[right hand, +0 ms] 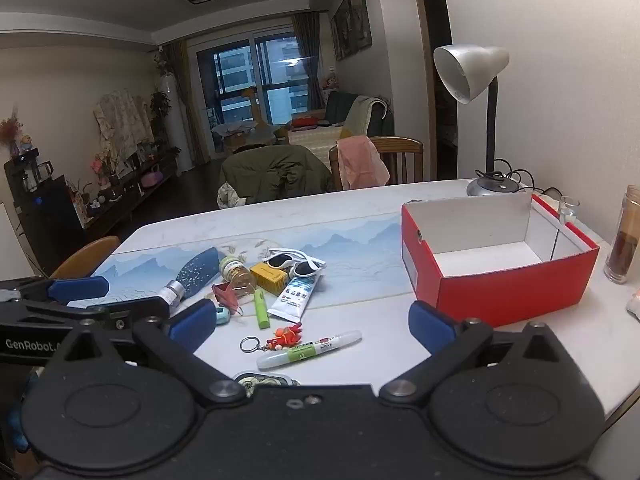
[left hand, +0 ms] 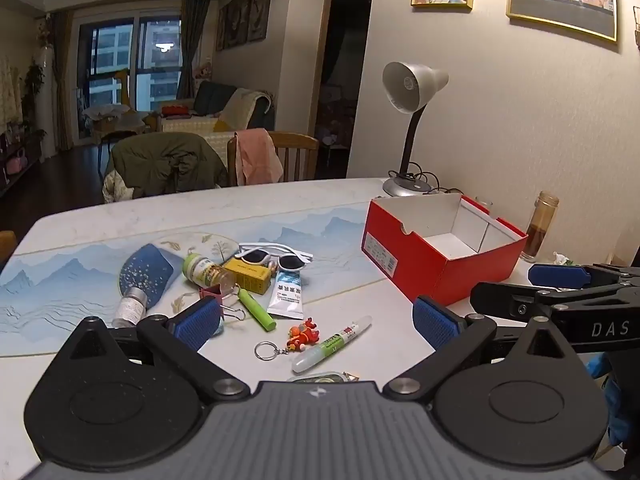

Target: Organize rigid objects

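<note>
The left gripper sits nearest the lens, its ribbed grey body and black plastic arms ending in blue textured pads held wide apart with nothing between them; the right gripper is likewise spread and empty, both hovering over a pale marble-like table with a blue mountain-print mat. The task's things lie in a loose cluster on the mat, left of the box. From the left: a small metal-capped vial, a clear round pill bottle on its side, a pink binder clip, a yellow cardboard carton, white plastic sunglasses, a slim green stick, a flat white tube, a red figurine keychain and a white-and-green marker. Well to the right stands an open red cardboard box with a white interior, empty
</note>
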